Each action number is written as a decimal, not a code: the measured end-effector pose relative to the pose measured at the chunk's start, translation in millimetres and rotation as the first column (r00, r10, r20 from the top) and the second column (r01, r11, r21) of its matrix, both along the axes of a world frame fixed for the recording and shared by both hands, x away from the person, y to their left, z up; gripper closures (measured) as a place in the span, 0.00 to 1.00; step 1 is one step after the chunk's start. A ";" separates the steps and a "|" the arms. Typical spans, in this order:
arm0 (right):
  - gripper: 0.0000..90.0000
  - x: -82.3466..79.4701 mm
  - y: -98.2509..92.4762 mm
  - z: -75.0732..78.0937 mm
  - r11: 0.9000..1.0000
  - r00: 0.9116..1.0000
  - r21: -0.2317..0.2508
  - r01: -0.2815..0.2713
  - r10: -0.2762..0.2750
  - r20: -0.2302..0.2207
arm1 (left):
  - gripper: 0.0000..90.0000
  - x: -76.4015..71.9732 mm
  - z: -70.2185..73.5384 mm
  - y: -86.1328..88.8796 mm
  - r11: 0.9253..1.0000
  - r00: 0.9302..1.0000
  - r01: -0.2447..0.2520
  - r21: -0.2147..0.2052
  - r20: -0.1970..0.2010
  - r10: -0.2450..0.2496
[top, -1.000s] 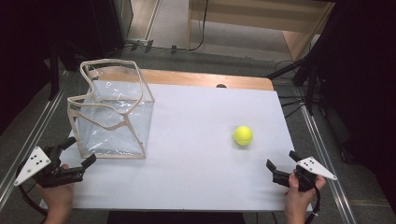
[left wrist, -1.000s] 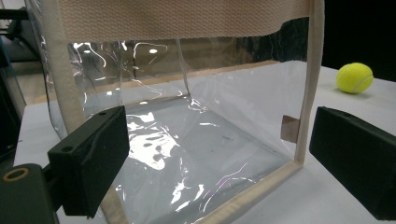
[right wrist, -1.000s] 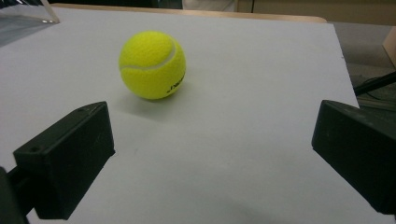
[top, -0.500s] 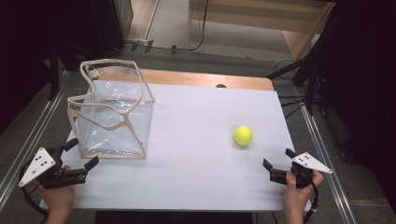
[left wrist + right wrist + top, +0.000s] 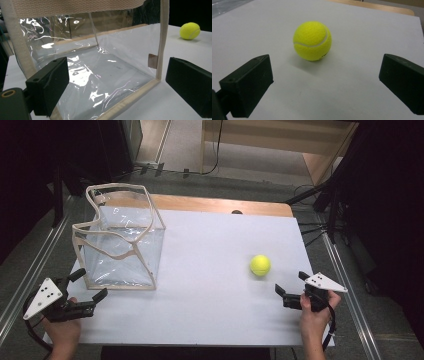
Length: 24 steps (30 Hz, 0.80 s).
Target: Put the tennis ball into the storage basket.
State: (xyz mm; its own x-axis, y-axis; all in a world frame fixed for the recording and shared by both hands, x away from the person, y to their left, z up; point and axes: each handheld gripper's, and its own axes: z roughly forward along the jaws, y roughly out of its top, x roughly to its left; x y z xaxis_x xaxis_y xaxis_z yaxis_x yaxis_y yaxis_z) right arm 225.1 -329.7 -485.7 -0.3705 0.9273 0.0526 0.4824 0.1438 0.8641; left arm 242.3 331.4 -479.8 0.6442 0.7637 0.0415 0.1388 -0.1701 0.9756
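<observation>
A clear plastic bag with beige trim (image 5: 120, 245) stands open-topped on the left of the white table (image 5: 210, 310). A yellow tennis ball (image 5: 260, 265) lies on the right half. My left gripper (image 5: 91, 283) is open, just in front of the bag's near left corner and touching nothing. In the left gripper view its jaws (image 5: 117, 85) frame the bag's near wall (image 5: 100, 70), with the ball (image 5: 190, 30) far off to the right. My right gripper (image 5: 291, 283) is open a short way in front of the ball. Its jaws (image 5: 324, 85) stand wide, the ball (image 5: 312, 40) just beyond them.
A wooden strip (image 5: 225, 205) runs along the table's far edge. Metal rails (image 5: 345, 275) flank both sides of the table. Dark stands and cables (image 5: 320, 195) are on the floor beyond. Bare tabletop lies between the bag and the ball.
My right gripper has crept forward and to the left, closer to the ball. The left gripper has shifted slightly right toward the bag. Ball and bag have not moved.
</observation>
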 end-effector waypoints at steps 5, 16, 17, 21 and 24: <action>0.00 11.5 4.6 7.0 1.000 1.000 -0.011 -0.017 0.017 -0.022 | 0.06 0.0 -0.2 -0.3 1.000 1.000 0.001 0.000 0.001 -0.001; 0.00 34.1 12.0 14.1 0.997 0.995 -0.035 -0.062 0.059 -0.081 | 0.06 -0.2 0.2 -0.6 1.000 1.000 -0.001 0.010 -0.003 0.001; 0.00 35.4 12.5 14.5 0.997 0.994 -0.038 -0.065 0.062 -0.086 | 0.06 -0.2 0.2 -0.6 1.000 1.000 -0.001 0.010 -0.003 0.001; 0.00 40.4 14.3 15.7 0.996 0.993 -0.047 -0.072 0.067 -0.102 | 0.06 0.1 0.1 -0.7 1.000 1.000 -0.001 0.002 -0.004 0.001; 0.00 44.6 16.5 16.6 0.995 0.991 -0.051 -0.080 0.074 -0.115 | 0.06 0.2 0.0 -0.5 1.000 1.000 0.001 0.003 -0.002 -0.001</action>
State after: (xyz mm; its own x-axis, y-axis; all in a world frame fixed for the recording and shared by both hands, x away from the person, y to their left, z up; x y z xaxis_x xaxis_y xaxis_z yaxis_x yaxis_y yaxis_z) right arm 269.7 -313.2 -469.2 -0.4358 0.8988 0.0478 0.5622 0.2303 0.7943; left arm 242.5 330.9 -479.8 0.6450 0.7630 0.0421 0.1408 -0.1729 0.9748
